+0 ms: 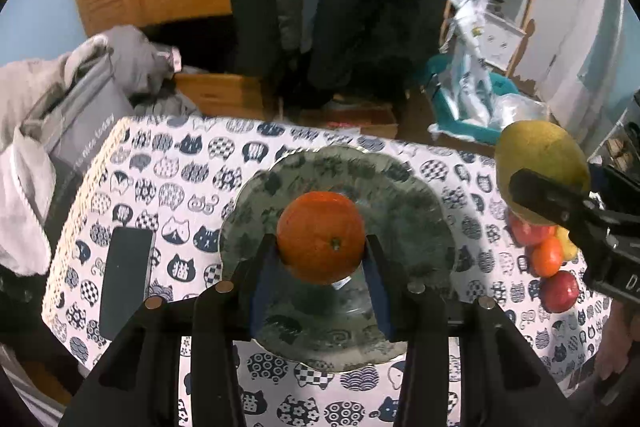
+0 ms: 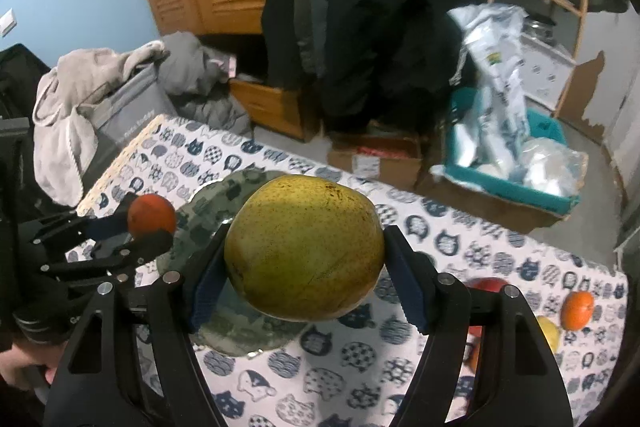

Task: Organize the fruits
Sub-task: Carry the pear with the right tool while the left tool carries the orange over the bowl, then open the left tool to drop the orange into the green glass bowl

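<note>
An orange (image 1: 321, 237) is pinched in the left gripper (image 1: 321, 251) fingers above the green plate (image 1: 404, 195) in the middle of the surface (image 1: 168, 163). The right gripper (image 2: 304, 259) fingers pinch a yellow-green pear (image 2: 304, 247) over the plate's right edge. Other fruits (image 1: 554, 267) lie near the surface's right edge.

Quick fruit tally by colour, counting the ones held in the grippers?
Orange fruit: 2
Red fruit: 2
Yellow fruit: 1
Yellow-green fruit: 1
Total: 6
</note>
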Demonstrator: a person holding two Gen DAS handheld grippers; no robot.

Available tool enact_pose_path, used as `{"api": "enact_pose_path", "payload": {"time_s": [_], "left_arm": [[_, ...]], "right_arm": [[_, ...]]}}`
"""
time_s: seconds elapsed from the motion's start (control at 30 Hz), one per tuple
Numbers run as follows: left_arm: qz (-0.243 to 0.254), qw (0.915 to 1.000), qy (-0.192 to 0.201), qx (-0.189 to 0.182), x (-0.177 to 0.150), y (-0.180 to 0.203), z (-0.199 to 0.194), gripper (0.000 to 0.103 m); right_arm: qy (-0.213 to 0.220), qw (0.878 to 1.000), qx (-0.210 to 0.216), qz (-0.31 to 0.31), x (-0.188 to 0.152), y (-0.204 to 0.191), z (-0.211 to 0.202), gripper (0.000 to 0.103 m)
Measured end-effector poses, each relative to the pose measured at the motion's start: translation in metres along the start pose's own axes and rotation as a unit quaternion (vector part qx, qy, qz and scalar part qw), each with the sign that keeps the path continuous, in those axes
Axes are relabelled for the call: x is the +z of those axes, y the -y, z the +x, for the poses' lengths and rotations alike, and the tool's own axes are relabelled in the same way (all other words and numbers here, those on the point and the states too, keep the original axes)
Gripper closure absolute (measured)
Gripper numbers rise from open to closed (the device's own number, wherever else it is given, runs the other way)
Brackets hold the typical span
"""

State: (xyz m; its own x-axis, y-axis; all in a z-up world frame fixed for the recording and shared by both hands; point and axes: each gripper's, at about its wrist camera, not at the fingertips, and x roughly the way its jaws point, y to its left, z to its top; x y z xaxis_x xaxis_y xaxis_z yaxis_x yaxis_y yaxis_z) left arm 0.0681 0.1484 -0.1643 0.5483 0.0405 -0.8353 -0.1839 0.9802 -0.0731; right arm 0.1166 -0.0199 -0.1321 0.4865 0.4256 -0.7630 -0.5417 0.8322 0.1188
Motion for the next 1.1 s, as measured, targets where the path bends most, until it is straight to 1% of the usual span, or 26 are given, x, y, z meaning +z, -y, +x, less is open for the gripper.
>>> {"api": "enact_pose_path", "payload": {"time_s": [0.27,0.37,0.53,0.77,0.9,0.97,1.03,1.1], "left_arm": [[-0.03,0.998,-0.056,-0.004,-0.01,-0.019,0.041,0.059],[-0.036,0.9964,-0.077,0.004,-0.017,-0.024,0.057,0.059],[-0.048,0.9933,-0.106,0.001,-0.025,-0.031,0.079,0.059],[-0.053,0.9903,-0.129,0.006,-0.033,-0.039,0.097,0.059],[-0.061,0.9882,-0.141,0.0,-0.035,-0.041,0.104,0.059],[-0.061,0.9876,-0.144,0.002,-0.035,-0.039,0.107,0.055],[-0.061,0.9883,-0.14,0.002,-0.035,-0.037,0.108,0.041],[-0.055,0.9892,-0.136,0.003,-0.034,-0.034,0.108,0.036]], "right_arm": [[-0.053,0.998,0.019,-0.002,-0.009,-0.013,0.051,0.03],[-0.066,0.998,0.023,-0.001,-0.012,-0.015,0.064,0.03],[-0.087,0.996,0.026,0.008,-0.016,-0.013,0.083,0.03],[-0.103,0.994,0.027,0.005,-0.023,-0.014,0.099,0.03],[-0.108,0.994,0.028,0.005,-0.025,-0.015,0.104,0.03],[-0.11,0.994,0.028,0.006,-0.025,-0.015,0.105,0.03],[-0.11,0.993,0.029,0.007,-0.026,-0.015,0.105,0.03],[-0.11,0.994,0.029,0.008,-0.026,-0.015,0.105,0.03]]}}
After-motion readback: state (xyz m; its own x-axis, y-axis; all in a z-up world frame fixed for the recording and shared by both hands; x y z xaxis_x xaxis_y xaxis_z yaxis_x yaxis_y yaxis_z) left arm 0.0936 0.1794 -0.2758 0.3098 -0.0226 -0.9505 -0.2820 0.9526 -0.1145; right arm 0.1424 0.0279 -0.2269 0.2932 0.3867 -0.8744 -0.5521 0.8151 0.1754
